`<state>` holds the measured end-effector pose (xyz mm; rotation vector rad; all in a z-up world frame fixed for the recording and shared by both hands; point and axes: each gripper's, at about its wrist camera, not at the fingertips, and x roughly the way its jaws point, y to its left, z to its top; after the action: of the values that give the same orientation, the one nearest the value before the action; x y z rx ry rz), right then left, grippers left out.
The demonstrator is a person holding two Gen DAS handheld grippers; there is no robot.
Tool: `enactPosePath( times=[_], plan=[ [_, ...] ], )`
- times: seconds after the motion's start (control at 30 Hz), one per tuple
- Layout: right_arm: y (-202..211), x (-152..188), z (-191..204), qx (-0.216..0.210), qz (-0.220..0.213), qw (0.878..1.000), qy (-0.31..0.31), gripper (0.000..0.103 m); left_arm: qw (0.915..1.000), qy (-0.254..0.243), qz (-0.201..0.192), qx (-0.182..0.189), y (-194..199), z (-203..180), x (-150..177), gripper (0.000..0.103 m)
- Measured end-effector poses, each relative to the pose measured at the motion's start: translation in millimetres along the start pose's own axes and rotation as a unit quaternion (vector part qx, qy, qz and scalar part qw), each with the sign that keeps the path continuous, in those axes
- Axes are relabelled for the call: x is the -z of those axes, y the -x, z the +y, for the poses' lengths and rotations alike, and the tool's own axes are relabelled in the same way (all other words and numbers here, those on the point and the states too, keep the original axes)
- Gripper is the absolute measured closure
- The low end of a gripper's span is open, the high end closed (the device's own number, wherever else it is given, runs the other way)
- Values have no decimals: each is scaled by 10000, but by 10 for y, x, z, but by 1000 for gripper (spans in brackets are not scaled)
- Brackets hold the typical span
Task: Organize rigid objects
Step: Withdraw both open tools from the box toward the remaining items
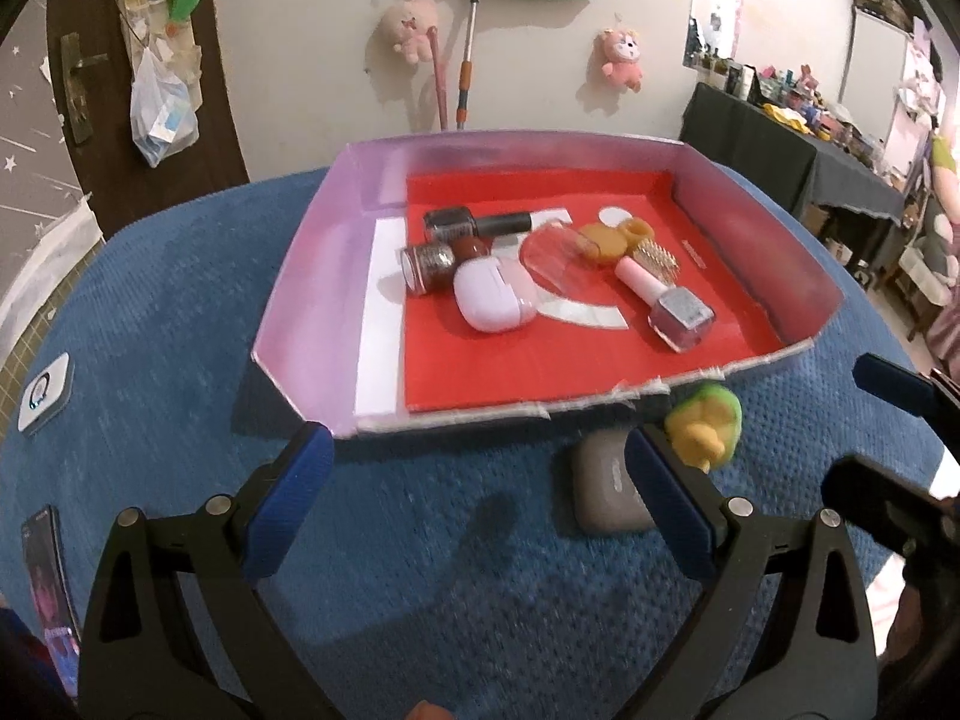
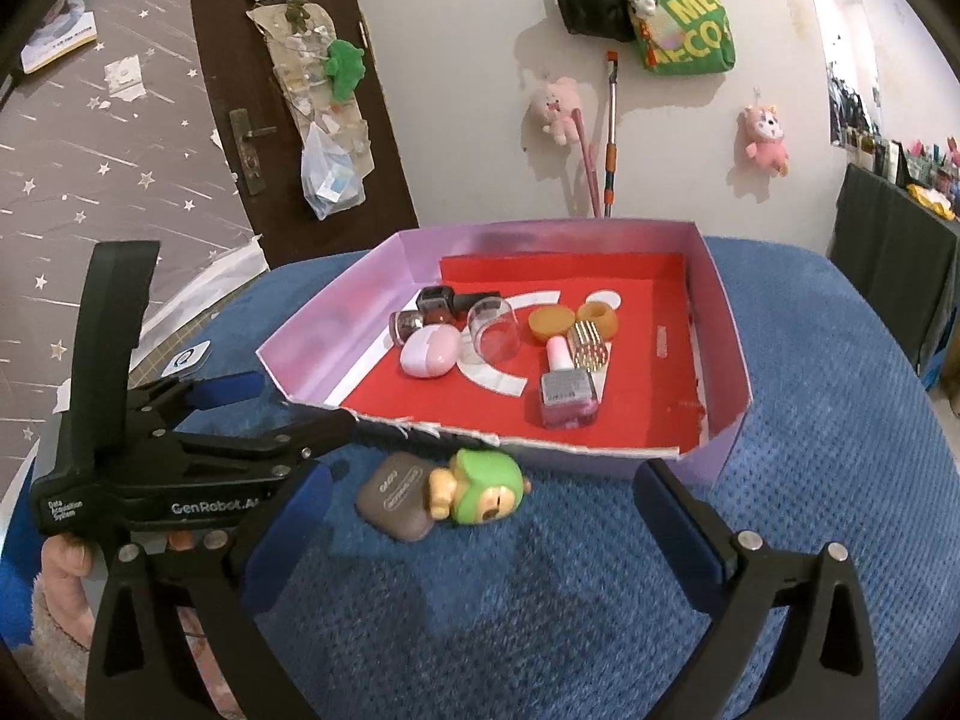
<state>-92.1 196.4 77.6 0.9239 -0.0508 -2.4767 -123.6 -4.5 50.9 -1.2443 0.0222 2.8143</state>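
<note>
A purple-walled tray (image 1: 312, 276) with a red floor sits on the blue cloth and holds several items: nail polish bottles (image 1: 675, 309), a pale pink earbud case (image 1: 492, 294), a clear cup (image 1: 555, 258) and brown discs. In front of the tray lie a grey earbud case (image 2: 396, 501) and a green toy figure (image 2: 486, 492), touching each other. My right gripper (image 2: 483, 474) is open, its fingers wide either side of the toy without touching it. My left gripper (image 1: 477, 468) is open and empty, with the grey case (image 1: 606, 495) just inside its right finger.
A white device (image 1: 45, 393) and a phone (image 1: 51, 588) lie at the cloth's left edge. A hand in a fuzzy pink sleeve (image 2: 60, 570) holds the left gripper (image 2: 282, 405). A black-draped table (image 1: 780, 150) stands at the right, and plush toys hang on the wall behind.
</note>
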Motion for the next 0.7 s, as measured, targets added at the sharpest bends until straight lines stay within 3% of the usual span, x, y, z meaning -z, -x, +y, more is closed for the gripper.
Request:
enactPosePath(
  times=[0.7],
  plan=[
    [-371,81,-271,-290,535,9968,-514,2,9976,-84,513,448,-257,-327,284,4]
  ],
)
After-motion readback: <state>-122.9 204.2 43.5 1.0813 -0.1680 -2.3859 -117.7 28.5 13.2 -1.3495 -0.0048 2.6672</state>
